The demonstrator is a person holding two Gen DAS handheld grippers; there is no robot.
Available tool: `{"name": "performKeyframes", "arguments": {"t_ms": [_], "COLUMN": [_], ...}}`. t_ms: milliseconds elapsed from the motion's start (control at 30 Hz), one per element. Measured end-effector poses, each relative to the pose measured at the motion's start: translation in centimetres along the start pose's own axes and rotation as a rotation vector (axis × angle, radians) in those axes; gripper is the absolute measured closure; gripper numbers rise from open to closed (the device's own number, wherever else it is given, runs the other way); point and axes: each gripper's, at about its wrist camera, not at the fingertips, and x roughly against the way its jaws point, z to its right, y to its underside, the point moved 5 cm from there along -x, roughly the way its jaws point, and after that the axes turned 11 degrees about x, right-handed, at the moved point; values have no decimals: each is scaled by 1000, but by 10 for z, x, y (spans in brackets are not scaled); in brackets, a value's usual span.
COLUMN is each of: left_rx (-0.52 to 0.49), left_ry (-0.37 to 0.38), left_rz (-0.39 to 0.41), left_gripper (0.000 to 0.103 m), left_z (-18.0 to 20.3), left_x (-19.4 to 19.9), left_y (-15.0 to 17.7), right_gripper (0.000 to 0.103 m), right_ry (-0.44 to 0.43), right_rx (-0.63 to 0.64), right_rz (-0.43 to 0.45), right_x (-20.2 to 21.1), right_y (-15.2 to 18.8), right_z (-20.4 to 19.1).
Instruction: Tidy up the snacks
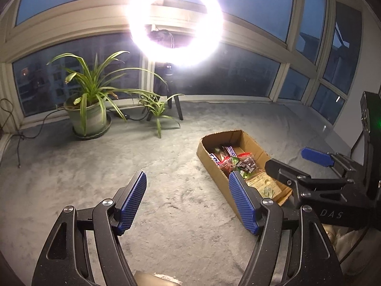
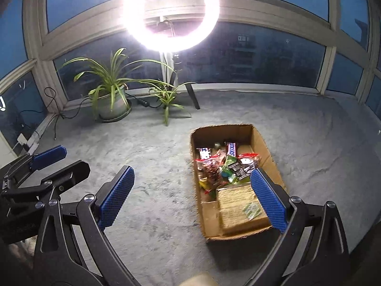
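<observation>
The cardboard box [image 2: 259, 140] on the grey carpet [image 2: 154, 147] holds candy bars [image 2: 231, 149], wrapped sweets [image 2: 215, 169] and a tan packet [image 2: 240, 205]. Beside it, left gripper [image 1: 188, 202] and right gripper [image 2: 193, 197] hover spread apart, empty.

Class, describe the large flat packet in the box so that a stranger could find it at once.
On the grey carpet sits an open brown cardboard box of snacks. At its near end lies a flat tan rectangular packet with a green label. It is much the largest item, plain beside the small bright wrappers heaped beyond it.
</observation>
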Motion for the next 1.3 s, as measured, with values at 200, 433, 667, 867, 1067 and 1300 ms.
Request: {"name": "performKeyframes", "arguments": {"t_ms": [200, 433, 667, 867, 1067, 1300], "left_rx": [14, 5, 2, 9, 15, 16], "left_ry": [-2, -10, -32, -35, -39, -38], "left_rz": [6, 18, 22, 23, 19, 13], "left_gripper": [22, 22, 20, 20, 20, 20], "left_z": [-3, -2, -3, -5, -7, -7], "left_x": [4, 7, 7, 8, 6, 6], "left_y": [0, 0, 0, 0, -1, 0], "right_gripper": [3, 3, 3, 3, 3, 3], "right_ry": [0, -6, -9, -7, -3, -8], "right_rx": [0, -3, -4, -5, -3, -2], "right_rz": [2, 2, -4, -7, -7, -5], "right_x": [2, 1, 1, 0, -1, -1], "right_y": [0, 1, 1, 0, 0, 0], "right_z": [-2, -2, -4, -5, -5, -4]}}
